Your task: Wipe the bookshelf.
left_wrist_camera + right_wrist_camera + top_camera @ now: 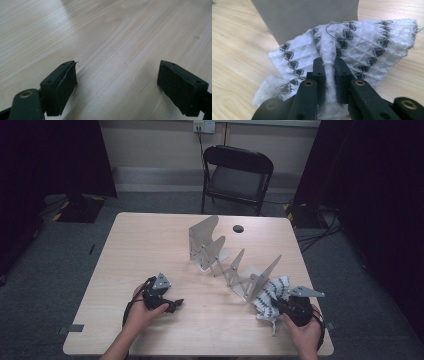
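Right gripper [329, 65] pinches fold of white cloth [362, 42] with black triangle pattern; jaws nearly together, fabric bunched between pads. Cloth sits at table's [150, 250] near right corner, against last panel of folding metal rack [235, 265]; panel hides cloth's far edge, gripper body covers near part. Left gripper [116, 87] rests low over bare wood, jaws wide apart, nothing between. Chair [237, 175] behind table, room beyond too dark to read.

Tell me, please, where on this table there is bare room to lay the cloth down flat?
The table's left half, from the far edge to the left gripper, is bare. The near strip between both grippers is free too. The metal rack crowds the middle-right, and the cloth lies against it in the right gripper.
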Demonstrator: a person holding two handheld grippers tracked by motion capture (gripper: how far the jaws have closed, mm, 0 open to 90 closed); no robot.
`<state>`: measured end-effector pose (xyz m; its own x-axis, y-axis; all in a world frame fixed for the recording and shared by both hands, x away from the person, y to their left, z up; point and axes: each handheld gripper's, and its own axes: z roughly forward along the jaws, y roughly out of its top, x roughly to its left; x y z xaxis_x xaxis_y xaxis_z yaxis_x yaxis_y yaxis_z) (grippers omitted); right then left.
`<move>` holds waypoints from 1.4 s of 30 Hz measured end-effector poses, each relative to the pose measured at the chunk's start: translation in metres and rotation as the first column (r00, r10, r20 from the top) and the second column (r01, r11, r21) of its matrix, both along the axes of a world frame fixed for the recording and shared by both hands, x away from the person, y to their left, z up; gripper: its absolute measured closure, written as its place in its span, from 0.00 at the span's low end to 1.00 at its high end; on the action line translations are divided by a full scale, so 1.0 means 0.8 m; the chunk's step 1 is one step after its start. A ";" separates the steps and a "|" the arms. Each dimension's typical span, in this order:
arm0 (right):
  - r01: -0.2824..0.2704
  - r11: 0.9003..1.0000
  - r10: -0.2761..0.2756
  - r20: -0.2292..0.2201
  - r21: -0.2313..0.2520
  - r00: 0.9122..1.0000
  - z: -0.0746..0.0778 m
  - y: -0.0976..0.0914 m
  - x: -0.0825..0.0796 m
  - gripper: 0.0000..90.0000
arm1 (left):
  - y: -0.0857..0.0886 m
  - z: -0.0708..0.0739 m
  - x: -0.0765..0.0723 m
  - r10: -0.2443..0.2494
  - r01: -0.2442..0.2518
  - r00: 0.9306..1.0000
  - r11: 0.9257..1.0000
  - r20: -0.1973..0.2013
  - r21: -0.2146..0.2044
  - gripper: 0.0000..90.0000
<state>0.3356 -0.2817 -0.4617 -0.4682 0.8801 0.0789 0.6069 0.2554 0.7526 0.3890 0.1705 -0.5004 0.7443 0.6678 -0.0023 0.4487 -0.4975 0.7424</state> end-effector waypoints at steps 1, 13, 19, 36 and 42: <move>-0.002 1.000 0.002 0.004 -0.006 1.000 0.003 -0.001 -0.001 0.90 | 0.000 0.000 0.000 0.000 0.000 1.000 1.000 0.000 0.000 0.17; -0.029 0.999 0.027 0.092 0.024 0.995 0.067 -0.006 -0.009 0.90 | 0.000 0.000 0.000 0.000 0.000 1.000 1.000 0.000 0.000 0.17; -0.060 0.998 0.053 0.170 0.037 0.984 0.120 0.001 -0.009 0.90 | 0.000 0.000 0.000 -0.002 0.002 1.000 1.000 0.001 0.003 0.17; -0.077 0.997 0.075 0.074 0.021 0.994 0.063 0.028 0.010 0.90 | 0.000 0.000 0.000 0.000 0.000 1.000 1.000 0.000 0.000 0.17; -0.065 0.998 0.065 0.036 0.006 0.997 0.035 0.031 0.015 0.90 | 0.000 0.000 0.000 0.000 0.000 1.000 1.000 0.000 0.000 0.17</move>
<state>0.3472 -0.2572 -0.4339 -0.5270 0.8472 0.0668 0.5618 0.2882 0.7755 0.3890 0.1706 -0.5004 0.7442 0.6679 -0.0021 0.4487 -0.4975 0.7424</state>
